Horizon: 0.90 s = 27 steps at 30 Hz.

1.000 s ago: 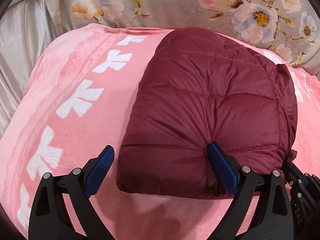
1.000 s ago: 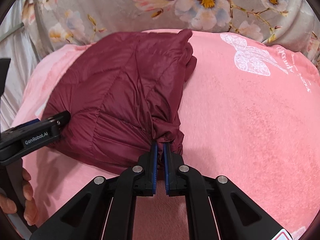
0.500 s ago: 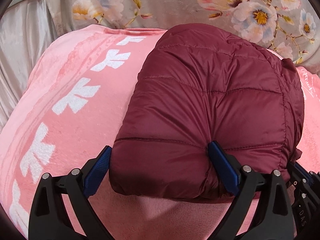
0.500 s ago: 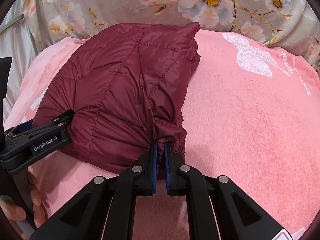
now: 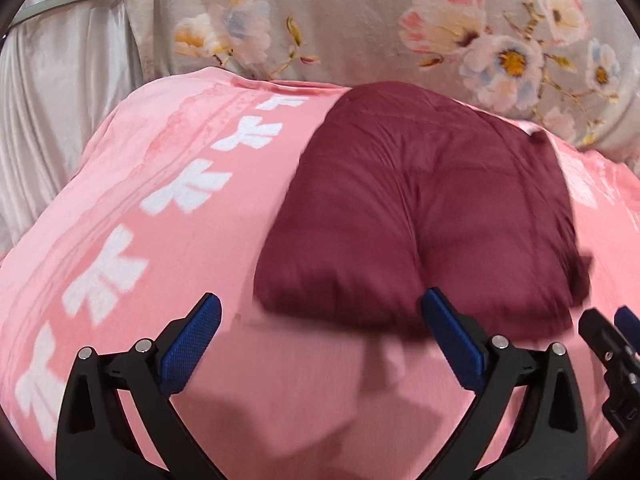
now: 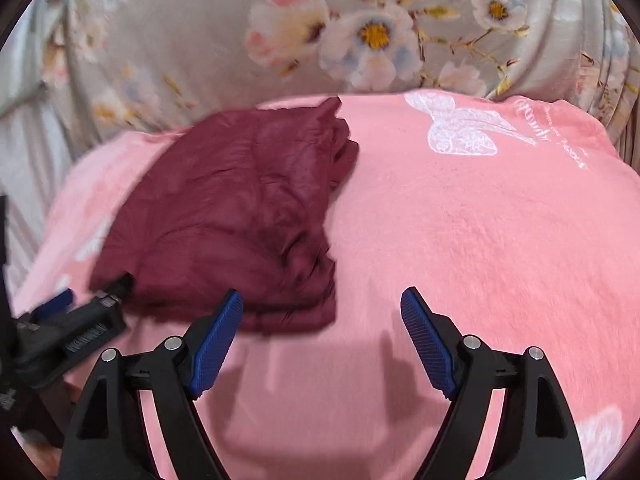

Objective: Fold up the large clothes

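Observation:
A dark red quilted puffer jacket (image 5: 432, 208) lies folded into a compact bundle on a pink blanket (image 5: 160, 208); it also shows in the right wrist view (image 6: 240, 216), left of centre. My left gripper (image 5: 320, 332) is open and empty, just in front of the bundle's near edge. My right gripper (image 6: 322, 320) is open and empty, at the bundle's near right corner, above the pink blanket (image 6: 480, 240). The left gripper's side (image 6: 80, 332) shows at the left of the right wrist view.
The pink blanket carries white leaf prints (image 5: 184, 196) on the left and a white butterfly print (image 6: 460, 132) at the far right. A grey floral cloth (image 5: 400, 28) rises behind it. A pale satin sheet (image 5: 60, 100) hangs at the left.
My right gripper has opened and let go of the jacket's edge. Both grippers have drawn back, and the bundle now lies flat on the blanket.

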Available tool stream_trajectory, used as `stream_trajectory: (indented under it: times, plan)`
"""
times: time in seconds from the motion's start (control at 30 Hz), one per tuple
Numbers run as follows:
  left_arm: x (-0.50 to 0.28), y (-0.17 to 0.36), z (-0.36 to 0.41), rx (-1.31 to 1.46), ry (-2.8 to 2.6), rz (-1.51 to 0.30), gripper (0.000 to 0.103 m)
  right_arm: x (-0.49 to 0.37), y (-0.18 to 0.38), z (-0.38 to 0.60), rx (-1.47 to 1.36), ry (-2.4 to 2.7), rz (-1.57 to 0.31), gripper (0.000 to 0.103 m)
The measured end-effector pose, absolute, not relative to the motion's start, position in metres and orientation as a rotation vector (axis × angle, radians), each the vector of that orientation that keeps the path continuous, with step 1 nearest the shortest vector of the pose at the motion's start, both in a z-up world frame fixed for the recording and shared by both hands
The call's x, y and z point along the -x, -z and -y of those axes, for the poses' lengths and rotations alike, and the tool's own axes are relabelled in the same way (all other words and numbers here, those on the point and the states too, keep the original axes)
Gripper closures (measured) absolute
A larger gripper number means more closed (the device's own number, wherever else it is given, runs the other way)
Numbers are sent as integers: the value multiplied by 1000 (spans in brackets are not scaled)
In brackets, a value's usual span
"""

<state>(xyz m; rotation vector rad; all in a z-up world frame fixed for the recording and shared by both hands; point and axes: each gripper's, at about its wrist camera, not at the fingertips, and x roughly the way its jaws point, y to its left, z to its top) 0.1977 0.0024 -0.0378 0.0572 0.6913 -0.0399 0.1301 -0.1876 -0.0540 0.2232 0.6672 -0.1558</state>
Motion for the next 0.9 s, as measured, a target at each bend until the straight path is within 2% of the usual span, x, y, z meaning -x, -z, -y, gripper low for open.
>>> stream_trajectory:
  times: [0.13,0.2,0.33,0.9]
  plan:
    - [-165,40,1,-113,49,-705,5,-107,61,171,-164,162,-747,23]
    - [-154,42,3,-136,47,-710,5,-98,61,165,-131,184,-758,17]
    - [-140,46,2,-149,36,-739,5,-82,64,155,-80,209,-777,17]
    - [-118,47,5,-166,34,-722,5,-68,61,151,-53,215,-744,17]
